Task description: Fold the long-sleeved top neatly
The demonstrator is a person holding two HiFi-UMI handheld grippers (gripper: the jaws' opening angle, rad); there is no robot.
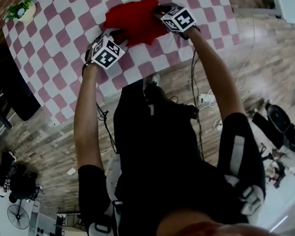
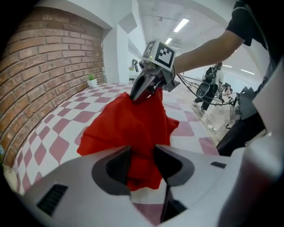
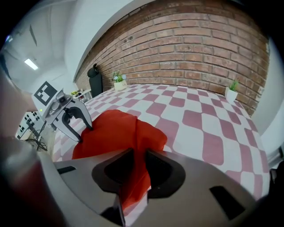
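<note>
Head view is showing the red long-sleeved top [image 1: 134, 23] lying in a crumpled heap on the checked table [image 1: 202, 38], a little way in from the near edge and about midway between the left and right edges. It is not yet spread flat, so no fold is looking started.

The two tools are bracketing it. The left gripper [image 1: 117, 38] is sitting at the end of the heap closer to the near edge, and the right gripper [image 1: 158, 11] is working at the opposite end, further in from that edge. The heap's long axis is therefore running from one tool to the other, slanting slightly away from the near edge as it goes right.

The right gripper [image 3: 137, 166] is pinching the cloth, its jaws narrow with a red fold passing through them, and from the other side the fabric is rising in a peak to its tips [image 2: 137, 95].

The left gripper [image 2: 142, 162] is standing with its jaws apart. Red cloth is filling the gap, but the pads are not looking pressed on it, and its fingers are showing splayed at the cloth's edge [image 3: 86, 131].

I am judging that the coming move is turning on that line: once the left jaws are biting, drawing the tools apart along it should open the top out.
</note>
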